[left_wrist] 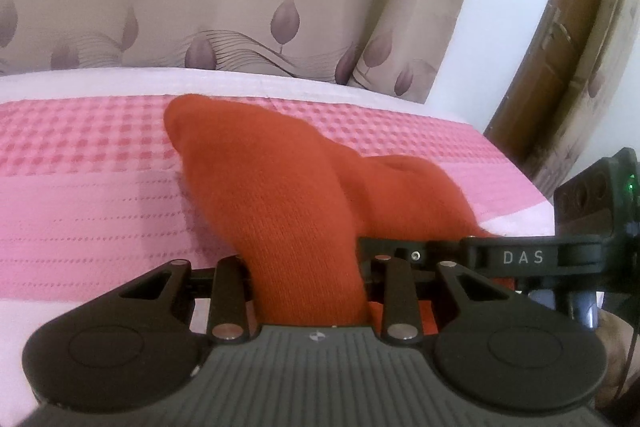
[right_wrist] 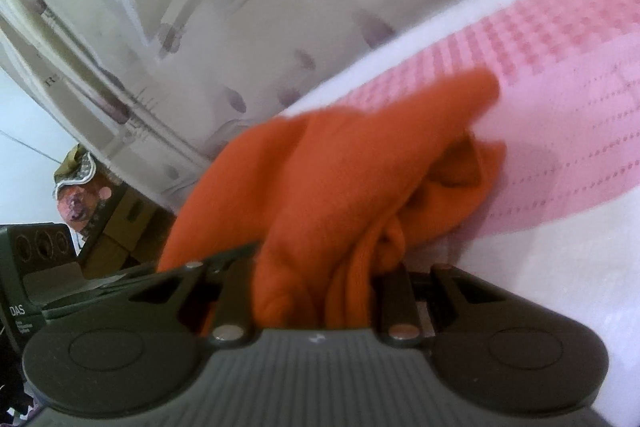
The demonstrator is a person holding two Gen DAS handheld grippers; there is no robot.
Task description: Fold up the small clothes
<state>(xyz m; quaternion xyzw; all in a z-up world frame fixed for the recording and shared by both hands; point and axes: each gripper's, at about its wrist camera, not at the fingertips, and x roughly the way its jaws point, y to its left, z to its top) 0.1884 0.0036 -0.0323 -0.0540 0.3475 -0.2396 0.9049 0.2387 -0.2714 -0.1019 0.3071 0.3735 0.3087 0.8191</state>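
Note:
An orange knit garment [left_wrist: 280, 195] lies bunched on the pink and white bedspread [left_wrist: 80, 187]. My left gripper [left_wrist: 308, 279] is shut on one end of it; the fabric rises between the jaws and hides the fingertips. My right gripper [right_wrist: 316, 283] is shut on another bunched part of the same orange garment [right_wrist: 340, 167], which drapes forward onto the bedspread [right_wrist: 560, 107]. The right gripper's black body [left_wrist: 520, 257] shows at the right in the left wrist view, close beside the left one. The right wrist view is blurred.
A beige curtain with purple leaf print [left_wrist: 240, 7] hangs behind the bed. A brown wooden door frame [left_wrist: 560, 47] stands at the right. Cardboard boxes and a patterned cloth [right_wrist: 80, 195] sit at the left of the right wrist view.

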